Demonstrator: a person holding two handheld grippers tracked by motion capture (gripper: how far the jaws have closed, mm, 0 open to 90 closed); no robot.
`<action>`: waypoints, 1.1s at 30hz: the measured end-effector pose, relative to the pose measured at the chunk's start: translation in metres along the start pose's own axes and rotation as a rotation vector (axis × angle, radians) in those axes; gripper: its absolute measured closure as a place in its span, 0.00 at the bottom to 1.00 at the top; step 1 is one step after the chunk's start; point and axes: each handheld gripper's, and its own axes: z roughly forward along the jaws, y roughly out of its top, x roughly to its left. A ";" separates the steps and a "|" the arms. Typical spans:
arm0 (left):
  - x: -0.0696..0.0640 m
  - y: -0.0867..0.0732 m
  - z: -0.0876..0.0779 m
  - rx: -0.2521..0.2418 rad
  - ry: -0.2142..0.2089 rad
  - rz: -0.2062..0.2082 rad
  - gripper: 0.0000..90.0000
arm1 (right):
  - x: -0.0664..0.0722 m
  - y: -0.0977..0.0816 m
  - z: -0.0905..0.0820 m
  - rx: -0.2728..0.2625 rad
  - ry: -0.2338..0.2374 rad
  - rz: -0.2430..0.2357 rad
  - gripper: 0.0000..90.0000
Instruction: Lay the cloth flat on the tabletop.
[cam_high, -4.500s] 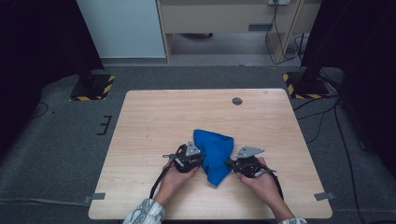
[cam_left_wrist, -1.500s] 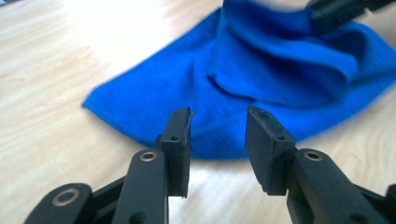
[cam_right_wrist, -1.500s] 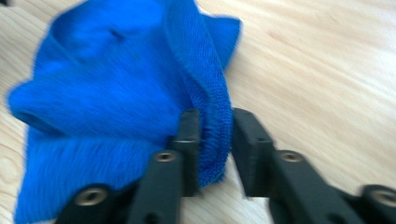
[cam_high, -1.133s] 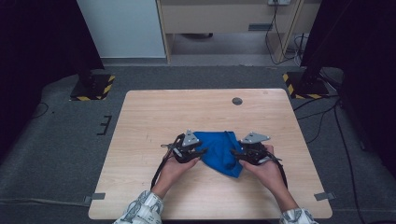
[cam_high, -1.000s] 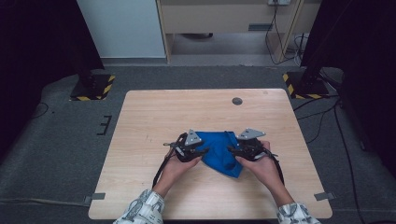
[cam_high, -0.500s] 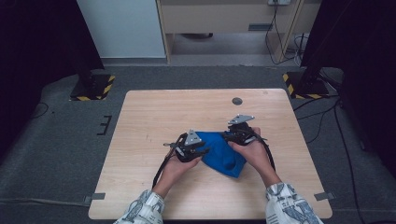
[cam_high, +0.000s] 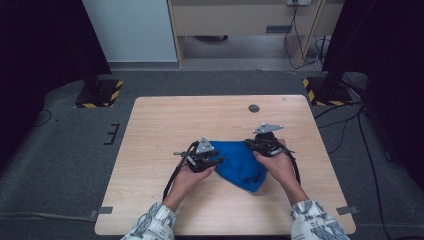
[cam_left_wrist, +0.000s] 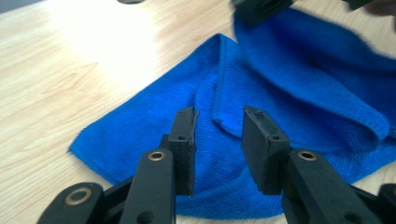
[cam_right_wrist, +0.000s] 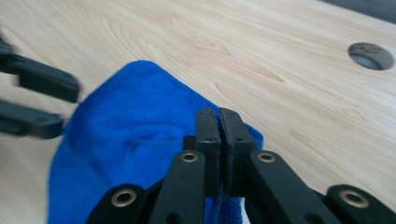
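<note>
A blue microfibre cloth (cam_high: 239, 164) lies crumpled on the near half of the light wooden table (cam_high: 165, 125), between the person's two hands, with a fold rising across its middle and a rounded lobe hanging toward the near edge. The left gripper (cam_high: 216, 161) sits at the cloth's left edge, held low over the table. In the left gripper view its jaws stand apart over the cloth (cam_left_wrist: 299, 98), with a hemmed corner of the fabric lying in the gap between them; the pads do not press on it, so this gripper is open. The right gripper (cam_high: 248, 145) is at the cloth's far right corner. Its jaws have just been closing, and in the right gripper view they are drawn tight together with a thin edge of the blue cloth (cam_right_wrist: 126, 140) pinched between the pads, so it grips the cloth. That same view shows the left gripper (cam_right_wrist: 70, 105) blurred at the left border, beyond the cloth. A round cable hole (cam_high: 254, 108) is set in the table toward the far edge, well apart from the cloth, and also shows at the upper right of the right gripper view (cam_right_wrist: 371, 55). The person's patterned sleeves (cam_high: 155, 226) enter from the near edge.
</note>
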 end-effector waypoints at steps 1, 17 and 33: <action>0.000 0.000 0.001 -0.001 -0.004 0.001 0.72 | 0.000 -0.003 -0.007 -0.014 0.003 0.005 0.97; -0.006 0.005 0.040 0.060 -0.060 -0.016 0.75 | -0.006 -0.060 -0.060 -0.127 0.024 0.048 0.97; -0.004 -0.006 0.058 0.112 -0.073 -0.005 0.63 | -0.008 -0.065 -0.059 -0.124 0.019 0.047 0.97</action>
